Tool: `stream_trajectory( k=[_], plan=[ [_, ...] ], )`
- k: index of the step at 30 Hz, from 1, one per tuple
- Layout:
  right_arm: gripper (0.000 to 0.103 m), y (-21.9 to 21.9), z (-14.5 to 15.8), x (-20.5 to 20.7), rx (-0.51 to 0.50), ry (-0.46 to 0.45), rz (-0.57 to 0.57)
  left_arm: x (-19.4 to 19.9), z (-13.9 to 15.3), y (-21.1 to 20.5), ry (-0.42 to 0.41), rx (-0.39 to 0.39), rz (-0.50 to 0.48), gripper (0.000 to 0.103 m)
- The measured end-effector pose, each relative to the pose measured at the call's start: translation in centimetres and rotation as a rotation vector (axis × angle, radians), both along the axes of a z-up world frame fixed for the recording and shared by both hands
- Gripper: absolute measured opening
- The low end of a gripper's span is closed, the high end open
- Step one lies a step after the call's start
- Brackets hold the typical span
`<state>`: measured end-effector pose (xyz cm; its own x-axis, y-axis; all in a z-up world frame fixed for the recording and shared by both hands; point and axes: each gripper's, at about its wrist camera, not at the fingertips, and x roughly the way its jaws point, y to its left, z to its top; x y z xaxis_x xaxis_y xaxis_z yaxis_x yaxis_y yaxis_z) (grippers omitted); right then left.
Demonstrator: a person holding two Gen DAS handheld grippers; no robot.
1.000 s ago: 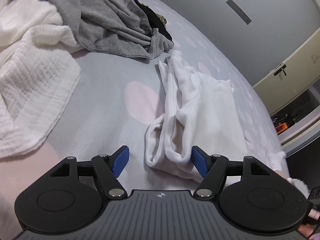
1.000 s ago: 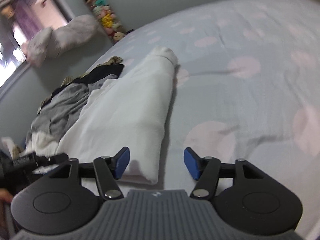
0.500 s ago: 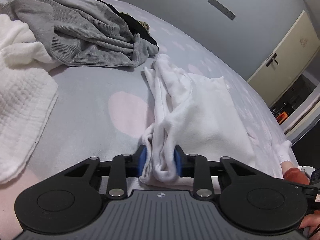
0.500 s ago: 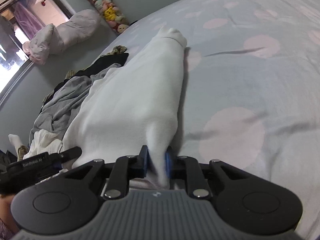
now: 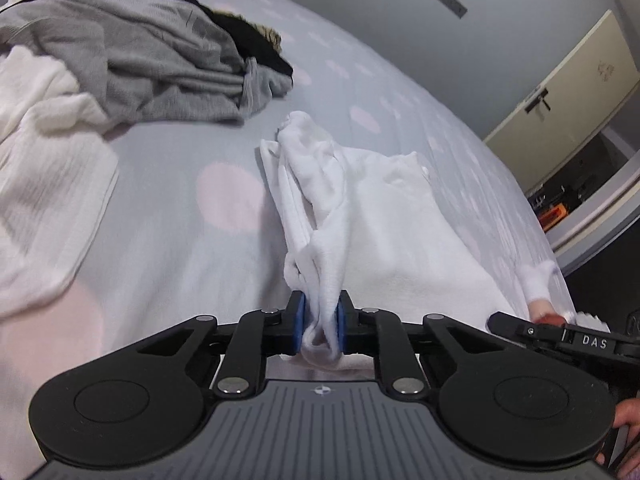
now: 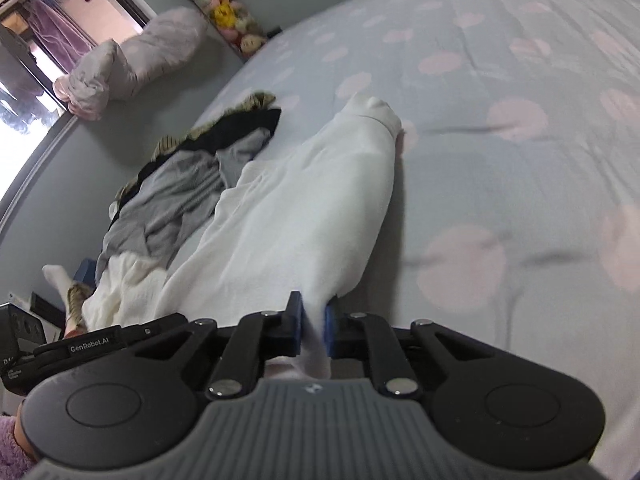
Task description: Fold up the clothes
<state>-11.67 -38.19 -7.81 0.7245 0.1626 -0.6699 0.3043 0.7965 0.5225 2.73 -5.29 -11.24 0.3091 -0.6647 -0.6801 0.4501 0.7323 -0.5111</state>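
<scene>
Pale blue bedsheet (image 5: 168,248) with pink dots under me, grey wall behind, a cream cabinet door (image 5: 560,92) off to the side. In the right wrist view there's a window (image 6: 36,60), a pink bundle of bedding (image 6: 128,60) and a column of plush toys (image 6: 224,12) against the wall. A heap of clothes sits at the far side: grey garment (image 5: 140,60), something black (image 5: 248,36) under it, and a white textured cloth (image 5: 44,160) spread nearer me.

Both my grippers angle down toward the bed. My left gripper (image 5: 319,326) is closing, blue pads pressing a bunched fold of the white garment (image 5: 384,216). My right gripper (image 6: 313,326) is closing too, pinching another edge of that same white garment, which stretches away from the pads across the sheet.

My right hand (image 5: 624,436) only peeks in at the corner of the left view. A white sock (image 5: 536,280) at the bed's edge is partly cut off. What the white garment is, I can't make out. The near cloth is blurred.
</scene>
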Motion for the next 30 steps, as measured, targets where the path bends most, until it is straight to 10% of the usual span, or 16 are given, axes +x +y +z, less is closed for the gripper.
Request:
stream_trajectory(
  k=[22, 30],
  plan=[
    [0.023, 3.2, -2.6, -6.4, -0.111, 0.208, 0.085, -5.7, -0.7, -1.1, 0.062, 0.248, -0.196, 0.017],
    [0.052, 2.6, 0.0, -7.1, -0.161, 0.127, 0.045, -5.4, 2.7, -0.8, -0.079, 0.242, -0.171, 0.059]
  ],
)
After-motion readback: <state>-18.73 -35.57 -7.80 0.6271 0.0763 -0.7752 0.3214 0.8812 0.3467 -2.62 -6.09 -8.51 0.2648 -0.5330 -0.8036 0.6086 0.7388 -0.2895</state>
